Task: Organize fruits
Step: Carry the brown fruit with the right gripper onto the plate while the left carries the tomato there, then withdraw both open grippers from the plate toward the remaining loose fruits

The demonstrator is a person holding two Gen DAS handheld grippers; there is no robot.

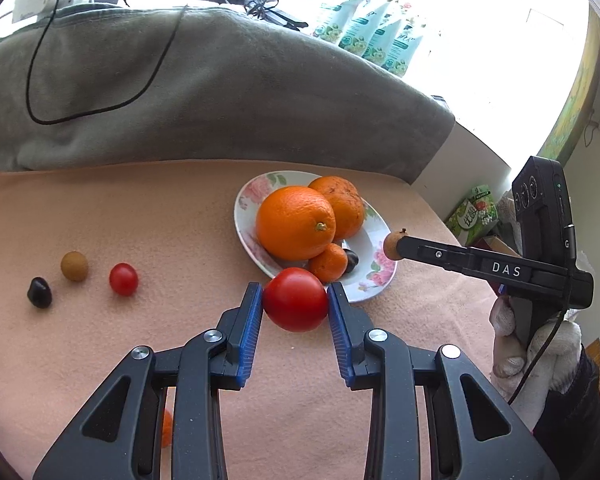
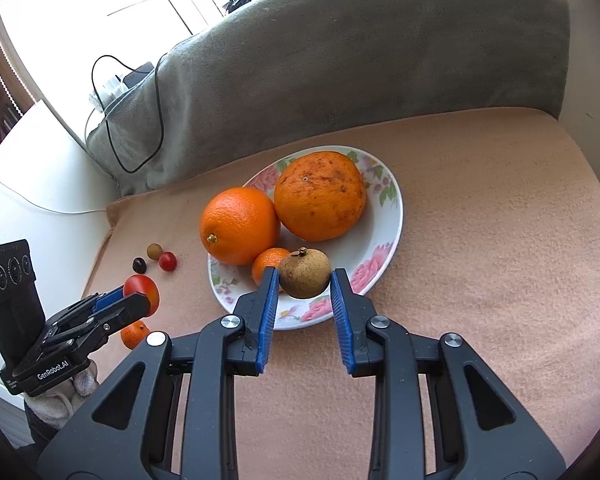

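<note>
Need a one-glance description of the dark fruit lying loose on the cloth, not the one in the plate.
Start at the flowered plate on the peach cloth. Look left of it to three small loose fruits in a cluster. The dark fruit is farthest from the plate, near-black and glossy, beside a tan ball and a cherry tomato.

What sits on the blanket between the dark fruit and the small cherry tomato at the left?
The small tan round fruit lies between the dark fruit and the cherry tomato, set slightly further back; clearest in the left wrist view.

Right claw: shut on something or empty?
Shut on a brown longan: both blue pads of the right claw press its sides, above the near rim of the floral plate.
</note>
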